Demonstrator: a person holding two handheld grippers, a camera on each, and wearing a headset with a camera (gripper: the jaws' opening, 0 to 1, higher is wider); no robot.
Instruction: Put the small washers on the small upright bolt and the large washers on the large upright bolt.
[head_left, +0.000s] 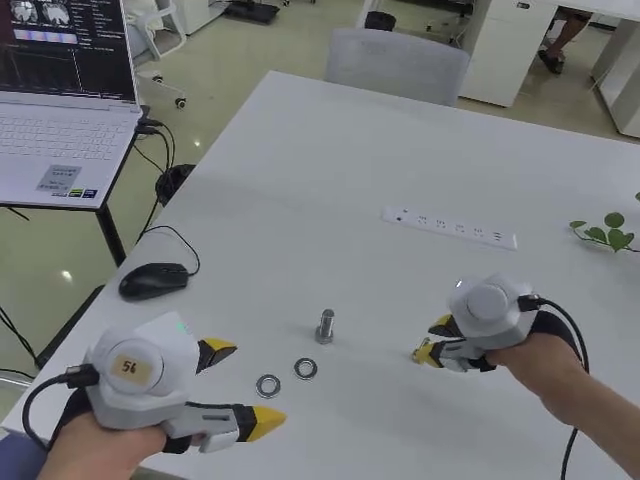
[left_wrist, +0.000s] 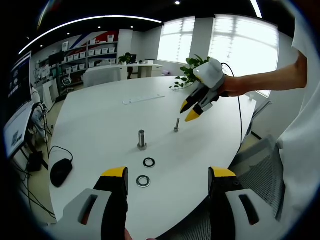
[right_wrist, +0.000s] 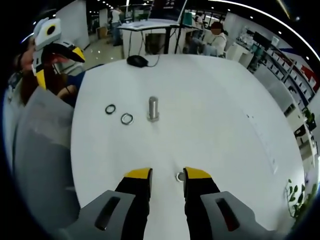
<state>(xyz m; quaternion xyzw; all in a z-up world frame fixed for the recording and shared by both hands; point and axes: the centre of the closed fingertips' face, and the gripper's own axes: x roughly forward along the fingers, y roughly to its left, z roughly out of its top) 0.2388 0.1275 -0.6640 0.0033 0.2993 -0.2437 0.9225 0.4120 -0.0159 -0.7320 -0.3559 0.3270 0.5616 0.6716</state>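
**A:** Which step?
**B:** Large washers, by my reading. Your left gripper (head_left: 244, 385) gapes wide and empty, just short of the near washer (head_left: 268, 385). Drop onto it, pinch the rim, and carry it to the large bolt (head_left: 325, 327).
**A:** Right side?
**B:** Your right gripper (head_left: 431, 338) hovers over the small bolt (left_wrist: 176, 125), jaws a narrow slit apart, nothing seen between them.
**A:** Count?
**B:** Two bolts. Two loose washers: the near one and the far washer (head_left: 305, 368), both beside the large bolt.

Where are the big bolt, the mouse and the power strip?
big bolt (head_left: 325, 326): head view, its shaft.
mouse (head_left: 153, 281): head view, its back.
power strip (head_left: 448, 227): head view, its top face.
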